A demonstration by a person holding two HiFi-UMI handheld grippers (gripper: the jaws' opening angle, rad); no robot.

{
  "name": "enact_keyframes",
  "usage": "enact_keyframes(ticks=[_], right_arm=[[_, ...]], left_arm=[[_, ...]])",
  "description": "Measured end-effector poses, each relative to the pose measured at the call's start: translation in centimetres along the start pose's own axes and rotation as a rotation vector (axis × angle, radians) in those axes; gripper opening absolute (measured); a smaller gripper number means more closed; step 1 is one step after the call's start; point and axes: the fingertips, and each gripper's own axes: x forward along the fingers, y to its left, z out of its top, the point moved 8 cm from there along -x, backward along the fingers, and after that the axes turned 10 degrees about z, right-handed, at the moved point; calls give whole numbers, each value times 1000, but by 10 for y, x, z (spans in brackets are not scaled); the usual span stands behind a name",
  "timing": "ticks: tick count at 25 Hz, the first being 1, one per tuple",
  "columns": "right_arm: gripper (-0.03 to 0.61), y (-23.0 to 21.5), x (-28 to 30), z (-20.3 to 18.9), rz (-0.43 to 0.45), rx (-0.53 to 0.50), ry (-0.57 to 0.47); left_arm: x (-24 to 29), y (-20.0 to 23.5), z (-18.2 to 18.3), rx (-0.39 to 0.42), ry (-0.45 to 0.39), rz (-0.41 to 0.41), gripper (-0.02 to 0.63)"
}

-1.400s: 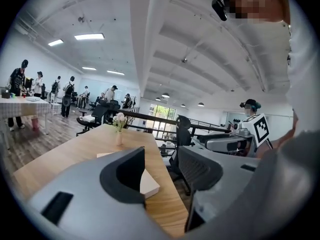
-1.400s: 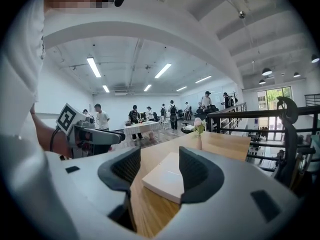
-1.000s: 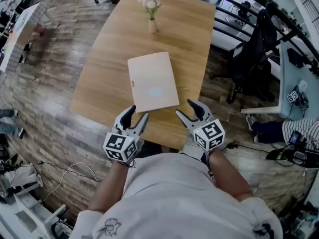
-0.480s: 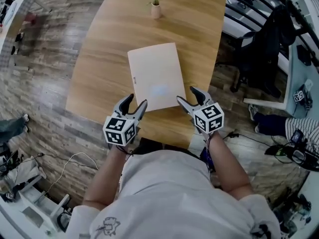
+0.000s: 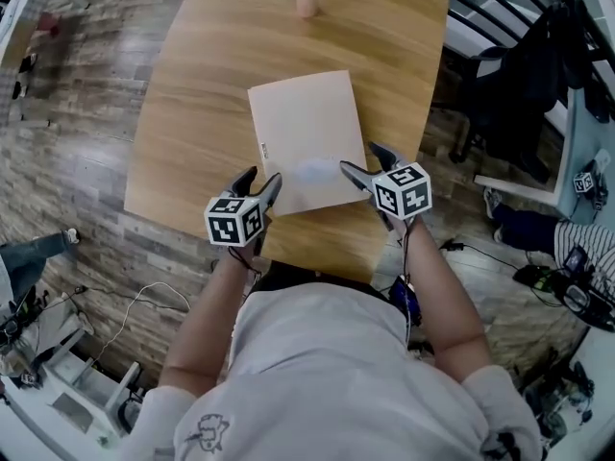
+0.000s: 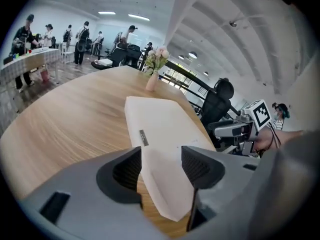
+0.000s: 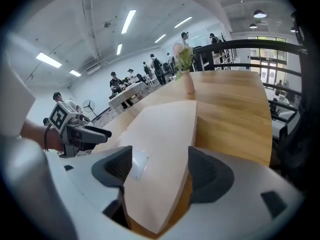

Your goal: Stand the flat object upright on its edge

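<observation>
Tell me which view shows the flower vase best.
The left gripper view: the flower vase stands whole on the table, blooms included. The head view cuts off its flowers at the top edge; the right gripper view shows it whole but washed out.

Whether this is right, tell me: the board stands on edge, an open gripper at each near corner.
Wrong: the board lies flat on the table, as the head view shows. The left gripper and right gripper, jaws just opened wider, each straddle a near corner.
</observation>
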Motion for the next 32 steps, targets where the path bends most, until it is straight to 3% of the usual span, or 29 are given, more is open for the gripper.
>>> enact_keyframes(ticks=[4,13,22,32], right_arm=[[357,-24,16,2,-21,61,33],[359,-51,45,4,31,188,85],[339,-56,55,-2,69,252,91],[315,-55,56,0,51,248,102]], left_arm=[[20,11,-1,-29,44,1,247],[49,27,9,-79,106,-24,264],[61,25,8,-102,161,-72,265],[63,21,8,-95,162,-31,255]])
